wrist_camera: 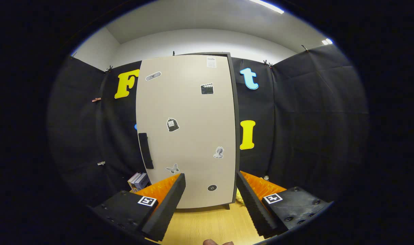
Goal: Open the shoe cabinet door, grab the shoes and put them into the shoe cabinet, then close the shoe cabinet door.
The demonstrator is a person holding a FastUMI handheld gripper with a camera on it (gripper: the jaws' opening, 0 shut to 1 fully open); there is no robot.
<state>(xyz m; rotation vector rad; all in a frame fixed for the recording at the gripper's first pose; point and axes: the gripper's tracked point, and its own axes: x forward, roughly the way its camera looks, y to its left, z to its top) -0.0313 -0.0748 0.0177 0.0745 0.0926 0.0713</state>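
A tall beige shoe cabinet (pixel 188 129) stands straight ahead on the wooden floor (pixel 210 224), its door shut and dotted with several stickers. A dark vertical handle (pixel 146 150) sits on the door's left edge, about mid-low. My gripper (pixel 210 183) is open, its two fingers spread wide in front of the lower part of the door, with nothing between them. The cabinet is still some way beyond the fingertips. A bit of something yellowish (pixel 239 197) peeks out at the cabinet's lower right corner, beside the right finger; I cannot tell what it is.
A small stack of books or boxes (pixel 138 181) lies on the floor left of the cabinet, behind the left finger. Black cloth walls close in the booth behind and on both sides. Part of a hand (pixel 217 242) shows at the bottom, between the fingers.
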